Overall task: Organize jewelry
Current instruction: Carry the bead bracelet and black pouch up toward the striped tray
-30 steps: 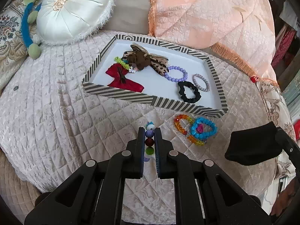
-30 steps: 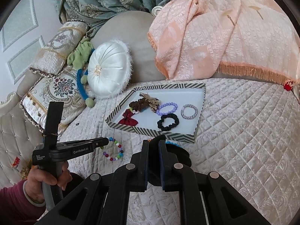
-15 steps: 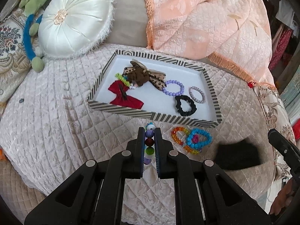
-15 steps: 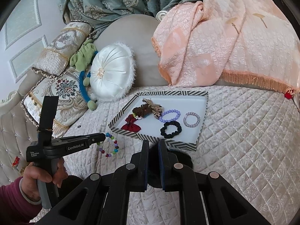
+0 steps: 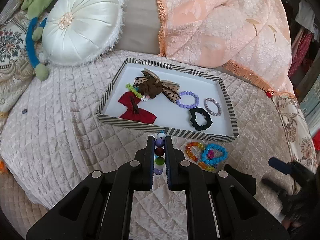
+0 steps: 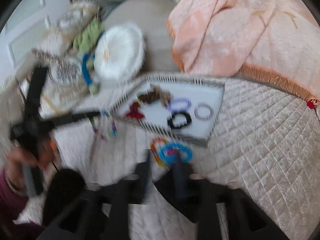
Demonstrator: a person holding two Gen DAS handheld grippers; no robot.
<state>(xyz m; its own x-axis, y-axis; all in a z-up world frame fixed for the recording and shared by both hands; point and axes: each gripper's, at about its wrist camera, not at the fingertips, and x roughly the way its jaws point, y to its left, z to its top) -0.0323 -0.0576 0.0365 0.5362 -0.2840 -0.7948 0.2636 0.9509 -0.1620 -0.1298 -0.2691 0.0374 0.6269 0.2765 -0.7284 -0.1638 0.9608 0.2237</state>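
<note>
The left gripper is clamped tight on a bracelet of mixed coloured beads, the beads stacked in a line between its two fingers and lifted clear of the bedspread. Straight ahead of its tips, just beyond them, sits the near wall of a striped tray. Inside the tray lie a red bow, a leopard-print bow, a purple bead bracelet, a black scrunchie and a pale twisted ring bracelet.

To the right of the left gripper, on the quilted bedspread and just short of the tray, rest two overlapping bracelets: a rainbow bracelet and a blue bracelet.

The right gripper has just sprung its jaws apart, from closed a moment ago to a wide gap. The right wrist view is smeared with motion, but its fingers now appear to straddle the blue and rainbow pair, which lie at its tips; I cannot tell whether the pads touch them. Nothing is held. A second ago this gripper was shut and hung further back from the pair.

This likely means the right gripper is readying to pick up one of the loose bracelets, while the left carries its beads toward the tray.
</note>
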